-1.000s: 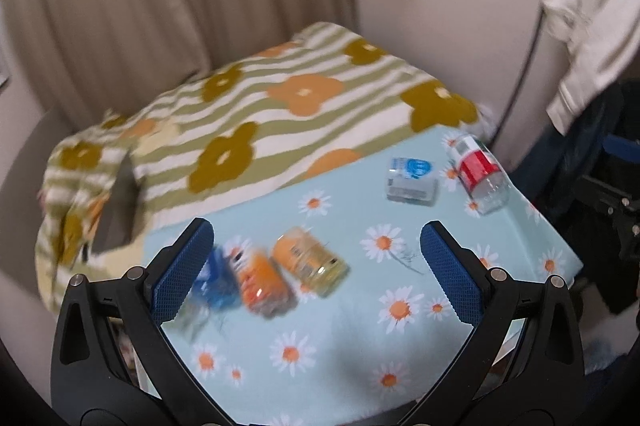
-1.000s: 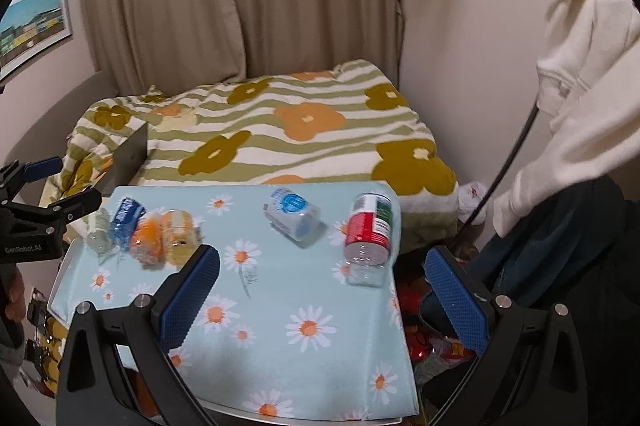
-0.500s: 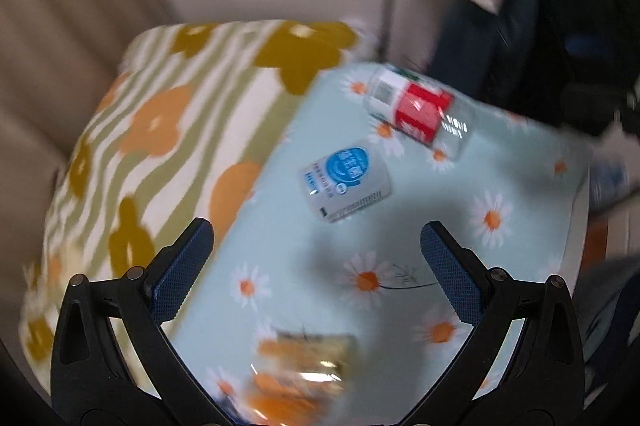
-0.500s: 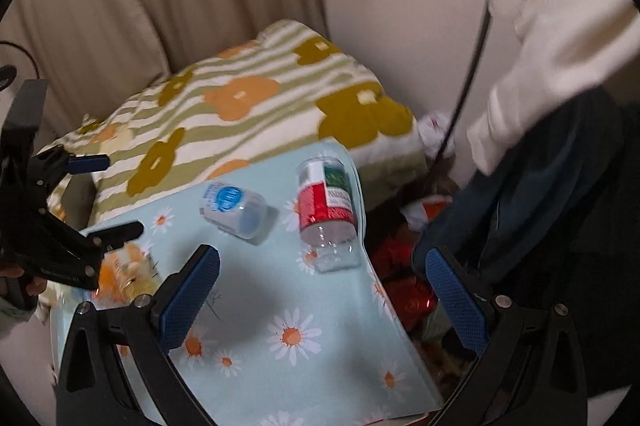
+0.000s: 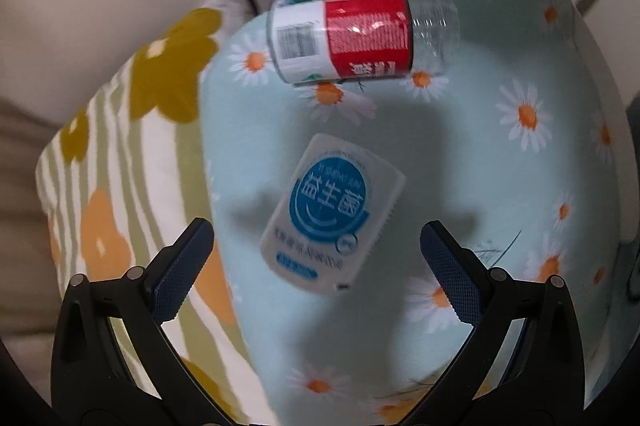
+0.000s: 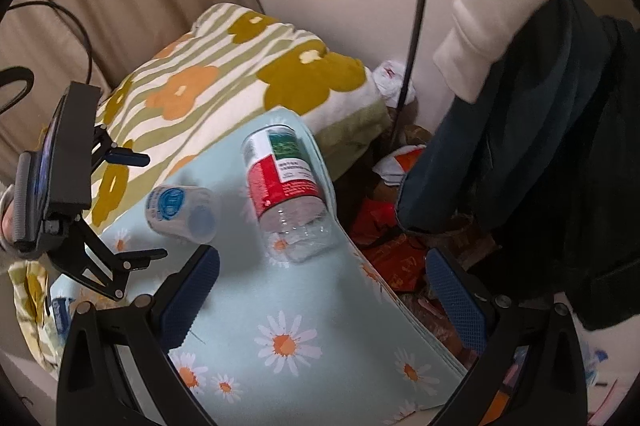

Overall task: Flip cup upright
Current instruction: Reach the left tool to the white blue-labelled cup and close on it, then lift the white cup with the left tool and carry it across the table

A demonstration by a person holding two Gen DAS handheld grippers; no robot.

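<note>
The cup (image 5: 334,214) lies on its side on the table (image 5: 500,185), just ahead of the left gripper (image 5: 316,258), jaws apart; the right gripper (image 6: 320,290) is likewise agape. It looks light, thin, easily crushed: grip its sides gently.

Both views are dim and warm-toned, lit from above with soft indoor light. In the left wrist view the blue-labelled cup (image 5: 332,214) and the red-labelled bottle (image 5: 360,33) are smeared by motion blur, and a broad soft shadow falls across the daisy cloth (image 5: 500,185) around the cup. A small glare patch sits on the bottle's label. The right wrist view is sharper. Fisheye distortion bends the edges, and black vignetting rings each frame.
</note>
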